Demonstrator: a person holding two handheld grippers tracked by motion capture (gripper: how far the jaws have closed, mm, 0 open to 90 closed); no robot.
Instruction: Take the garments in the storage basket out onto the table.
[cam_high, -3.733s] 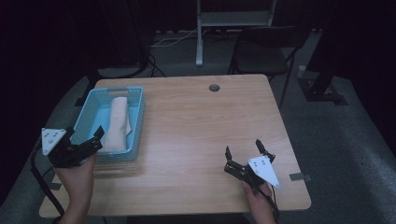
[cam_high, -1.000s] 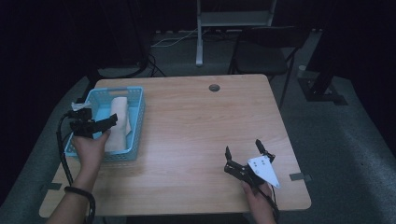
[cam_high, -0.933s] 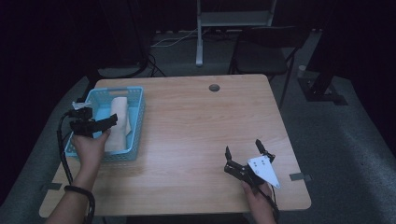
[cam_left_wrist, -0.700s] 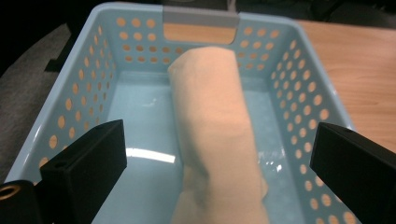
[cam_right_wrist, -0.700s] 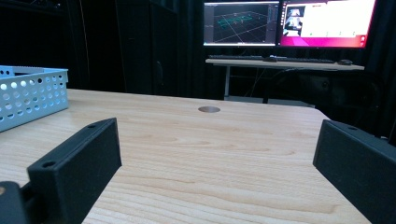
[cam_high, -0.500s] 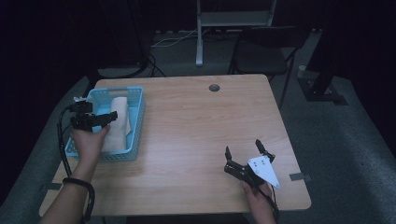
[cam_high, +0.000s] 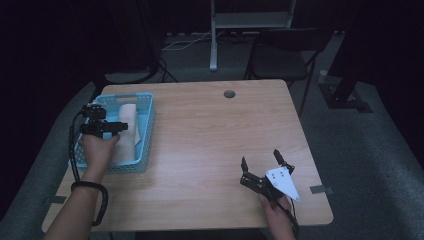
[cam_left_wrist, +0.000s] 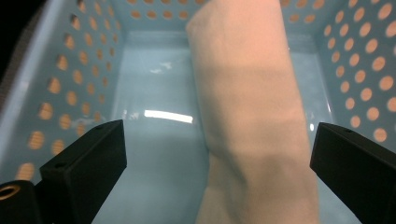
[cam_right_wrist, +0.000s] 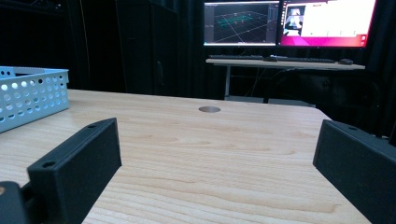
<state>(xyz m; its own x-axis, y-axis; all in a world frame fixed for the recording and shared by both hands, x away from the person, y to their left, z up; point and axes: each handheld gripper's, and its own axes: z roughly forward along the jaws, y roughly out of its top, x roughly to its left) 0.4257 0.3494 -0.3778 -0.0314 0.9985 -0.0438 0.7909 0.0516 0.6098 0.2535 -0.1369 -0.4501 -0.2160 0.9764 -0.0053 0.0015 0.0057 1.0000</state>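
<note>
Reach step: left gripper (cam_left_wrist: 215, 182), jaws apart, straddles the rolled cloth (cam_left_wrist: 252, 116) in the basket (cam_high: 147, 130) at the counter's left edge. Next: lower, then close. Right gripper (cam_high: 265, 167) rests near the front edge, jaws apart.

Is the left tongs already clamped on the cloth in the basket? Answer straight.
No: the left tongs are open over the blue basket, black jaws wide apart on either side of the rolled cream cloth.

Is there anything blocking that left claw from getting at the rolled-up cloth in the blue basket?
Nothing visible does. The left gripper hangs inside the basket with its jaws wide open, and the cream cloth roll lies bare between them, with the basket walls off to either side.
</note>
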